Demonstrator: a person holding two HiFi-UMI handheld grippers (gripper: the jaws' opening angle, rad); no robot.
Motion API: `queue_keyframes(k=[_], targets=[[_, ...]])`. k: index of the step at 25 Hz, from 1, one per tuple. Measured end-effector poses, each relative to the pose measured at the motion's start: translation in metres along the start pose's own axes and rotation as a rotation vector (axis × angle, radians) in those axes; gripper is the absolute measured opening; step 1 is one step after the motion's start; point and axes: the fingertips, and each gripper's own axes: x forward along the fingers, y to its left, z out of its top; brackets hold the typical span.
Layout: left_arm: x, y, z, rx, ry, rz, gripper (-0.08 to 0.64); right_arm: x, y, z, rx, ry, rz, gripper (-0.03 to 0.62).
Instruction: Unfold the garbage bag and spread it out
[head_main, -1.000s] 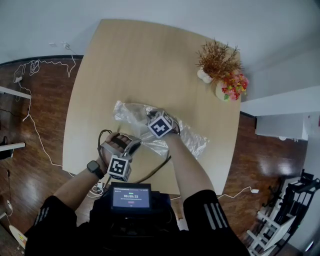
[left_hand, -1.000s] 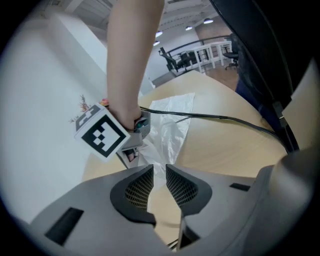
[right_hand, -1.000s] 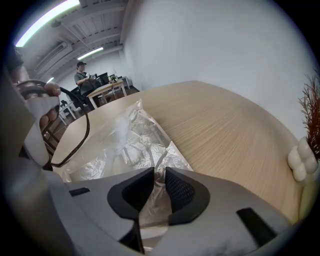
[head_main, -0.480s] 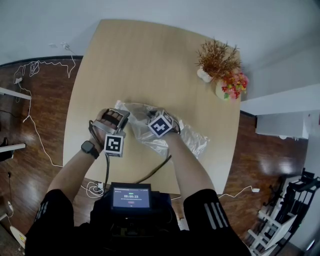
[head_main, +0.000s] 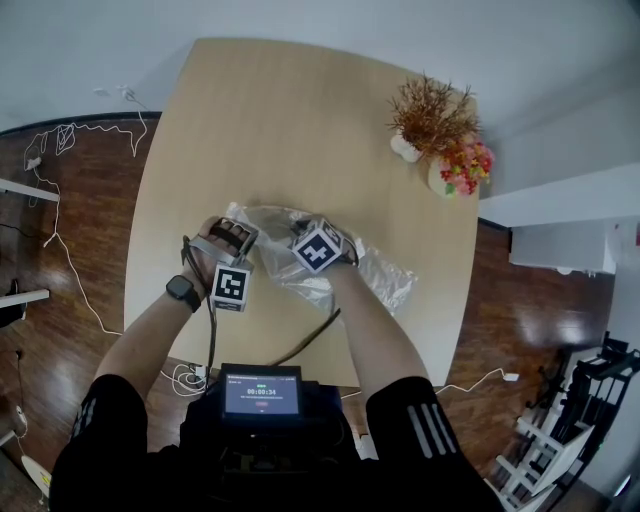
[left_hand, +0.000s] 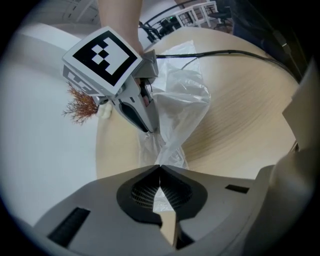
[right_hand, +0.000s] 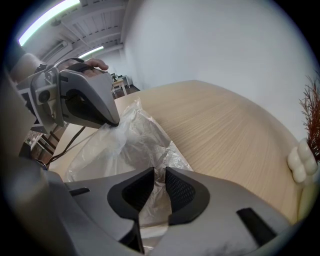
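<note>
My left gripper (left_hand: 159, 169) has just been closing, and its jaws now meet on a thin edge of the garbage bag (head_main: 380, 278), which lies crumpled on the nearer half of the table (head_main: 250, 120). My right gripper (right_hand: 159, 176) pinches a bunched fold of the same film, with only a narrow gap between its jaws. To do this well, I judge I should draw the two grips apart slowly and low over the wood, so the film opens flat without slipping free or tearing
</note>
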Motion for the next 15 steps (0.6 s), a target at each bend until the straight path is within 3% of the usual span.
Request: queue_keyframes(k=[4, 10, 15], targets=[[-0.003, -0.011, 0.0, 0.015, 0.002, -0.005, 0.006, 0.0, 0.0, -0.001, -0.004, 0.006, 0.001, 0.104], [-0.025, -0.019, 0.008, -0.031, -0.032, 0.011, 0.005, 0.0, 0.0, -0.001, -0.016, 0.015, 0.003, 0.106], [-0.034, -0.042, 0.005, -0.035, -0.029, -0.022, 0.005, -0.001, 0.0, 0.0, -0.028, 0.02, 0.001, 0.106]])
